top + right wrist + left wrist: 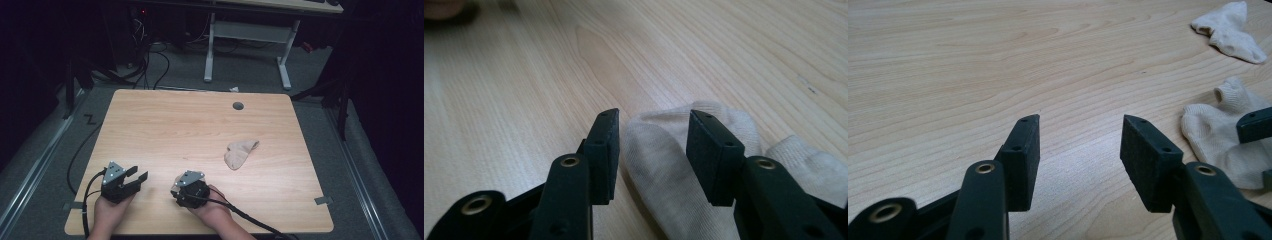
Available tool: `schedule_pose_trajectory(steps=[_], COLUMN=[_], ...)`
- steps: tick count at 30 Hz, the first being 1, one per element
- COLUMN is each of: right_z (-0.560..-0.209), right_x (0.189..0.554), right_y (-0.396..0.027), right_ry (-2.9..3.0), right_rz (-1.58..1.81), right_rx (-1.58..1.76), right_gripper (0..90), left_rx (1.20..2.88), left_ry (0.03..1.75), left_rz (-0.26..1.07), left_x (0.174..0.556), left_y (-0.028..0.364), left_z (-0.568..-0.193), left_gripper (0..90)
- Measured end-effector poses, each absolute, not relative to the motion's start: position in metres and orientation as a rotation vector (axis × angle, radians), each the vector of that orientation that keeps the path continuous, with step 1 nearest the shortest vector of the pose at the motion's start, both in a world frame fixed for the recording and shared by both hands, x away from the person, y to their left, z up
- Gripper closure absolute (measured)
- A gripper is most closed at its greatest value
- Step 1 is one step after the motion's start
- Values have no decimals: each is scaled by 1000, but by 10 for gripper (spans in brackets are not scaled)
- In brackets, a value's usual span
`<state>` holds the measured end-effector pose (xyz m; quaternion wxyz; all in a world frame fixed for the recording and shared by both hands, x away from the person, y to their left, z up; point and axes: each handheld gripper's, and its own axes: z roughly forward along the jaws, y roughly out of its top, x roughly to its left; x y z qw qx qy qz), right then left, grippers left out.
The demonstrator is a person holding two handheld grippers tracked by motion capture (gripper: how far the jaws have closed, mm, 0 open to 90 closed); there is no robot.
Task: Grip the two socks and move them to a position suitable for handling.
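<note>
Resting low on the table (200,125), near its front edge: both tongs, each in a hand. Left tongs (136,178) spread wide, nothing between the jaws, bare wood beneath. Right tongs (653,150) part-open, jaws astride a pale sock (664,175) lying flat, not clamped on it. In the left gripper view that sock (1218,140) sits just right of the left tongs. Second sock (240,153) lies crumpled, well beyond the right tongs, toward the table's right side. Grommet hole (238,106) near the far edge.
</note>
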<state>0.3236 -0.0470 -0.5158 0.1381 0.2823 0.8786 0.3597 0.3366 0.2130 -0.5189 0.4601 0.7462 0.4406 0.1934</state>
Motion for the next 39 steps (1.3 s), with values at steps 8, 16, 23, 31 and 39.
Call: schedule_pose_trajectory(steps=[8, 16, 23, 31, 39], right_z=[-524, -497, -473, -481, -498], right_x=[325, 321, 315, 312, 305], right_y=[-45, -60, -87, -138, -170], right_ry=[2547, 2442, 2322, 2228, 2191], right_rz=[954, 1087, 1162, 1162, 1145], right_rx=[796, 837, 871, 999, 1089], right_gripper=[820, 857, 857, 854, 851], left_rx=[1836, 1846, 1897, 2032, 2151], left_ry=[1084, 1076, 1032, 840, 684], left_rz=[474, 462, 416, 338, 315], left_x=[336, 335, 332, 323, 324], left_y=[212, 209, 193, 124, 54], left_z=[-519, -519, -521, -513, -512], left_gripper=[507, 507, 487, 543, 645])
